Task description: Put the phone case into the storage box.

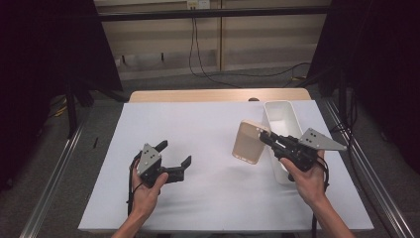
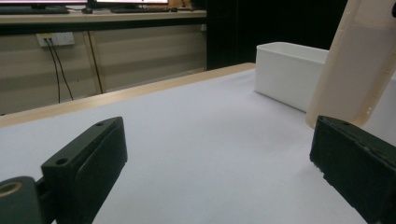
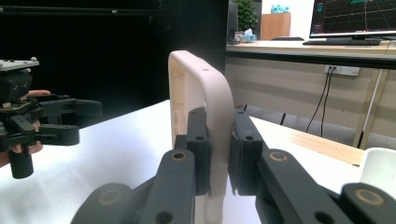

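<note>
Jaws of the right gripper (image 3: pixel 218 154) are clamped on one edge of a beige phone case (image 3: pixel 205 102); both black pads are pressed flat against its wall, as seen in the right gripper view. The case is held off the table, upright and slightly tilted, just beside the near-left wall of the white bin (image 1: pixel 283 111); in the high view the phone case (image 1: pixel 249 142) is seen touching nothing but the right gripper (image 1: pixel 265 138).

Left gripper (image 1: pixel 174 154) is held well apart from the white bin, on the far side of the case from it, low over the white table sheet (image 1: pixel 198 198). Its jaws are spread wide and nothing is held between them; in the left gripper view the case (image 2: pixel 357 60) is seen ahead, in front of the white bin (image 2: pixel 287 70).

Progress, as judged: the pick-up is done and the case is lifted. Left to do is either a handover to the open left gripper or a placing into the bin; which is meant cannot be told.

Surroundings: bare wooden table edge (image 1: pixel 218 94) beyond the bin, dark curtains to either side, cables on the floor behind. Nothing is found standing between the case and the bin; the bin's near wall is the one edge to be cleared.
</note>
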Demonstrator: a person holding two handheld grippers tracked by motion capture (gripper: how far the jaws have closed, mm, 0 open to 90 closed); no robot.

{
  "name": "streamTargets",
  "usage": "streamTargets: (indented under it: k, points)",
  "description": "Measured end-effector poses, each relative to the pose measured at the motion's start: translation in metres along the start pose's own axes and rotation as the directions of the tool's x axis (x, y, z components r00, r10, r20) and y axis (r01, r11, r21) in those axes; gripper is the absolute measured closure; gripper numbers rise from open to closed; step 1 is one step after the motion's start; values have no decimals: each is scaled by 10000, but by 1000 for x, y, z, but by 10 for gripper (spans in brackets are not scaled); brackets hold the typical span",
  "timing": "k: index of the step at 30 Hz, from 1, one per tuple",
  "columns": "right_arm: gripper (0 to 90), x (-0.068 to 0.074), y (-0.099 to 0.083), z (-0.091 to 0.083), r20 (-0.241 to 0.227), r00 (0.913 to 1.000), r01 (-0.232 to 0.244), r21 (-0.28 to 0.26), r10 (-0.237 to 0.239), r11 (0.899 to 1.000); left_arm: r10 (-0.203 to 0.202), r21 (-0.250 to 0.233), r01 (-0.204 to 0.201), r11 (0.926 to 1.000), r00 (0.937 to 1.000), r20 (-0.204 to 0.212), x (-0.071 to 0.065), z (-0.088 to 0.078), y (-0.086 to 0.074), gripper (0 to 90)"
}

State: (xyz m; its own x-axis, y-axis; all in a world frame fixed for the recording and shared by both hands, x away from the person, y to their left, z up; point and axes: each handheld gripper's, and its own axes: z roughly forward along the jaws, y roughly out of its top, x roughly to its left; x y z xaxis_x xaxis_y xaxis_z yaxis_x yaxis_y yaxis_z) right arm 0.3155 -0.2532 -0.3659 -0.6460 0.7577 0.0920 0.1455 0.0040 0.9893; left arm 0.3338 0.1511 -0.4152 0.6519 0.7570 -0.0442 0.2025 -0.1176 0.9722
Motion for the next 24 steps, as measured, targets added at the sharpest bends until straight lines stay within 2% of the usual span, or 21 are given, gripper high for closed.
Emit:
streamTargets:
  k: [6,9,15,19,24]
  points:
    - [810,-1,1,-1,19,10000,14,-5,-14,10000,32,-167,-38,9999,9993,-370,9,-17,-6,31]
    - [811,-3,2,-1,80,9999,74,-12,-74,10000,-137,-85,132,9999,9981,-609,13,-25,-10,28]
    - [811,-8,5,-1,121,9999,105,-97,-104,9999,-329,-113,321,9994,9961,-820,21,-37,-12,29]
    - [811,-12,8,-1,140,9999,68,-103,-66,9999,-173,118,183,9998,9963,-838,21,-43,-19,29]
    - [810,-18,9,0,120,9999,-31,-149,33,9999,-385,75,393,9992,9952,-903,24,-50,-25,37]
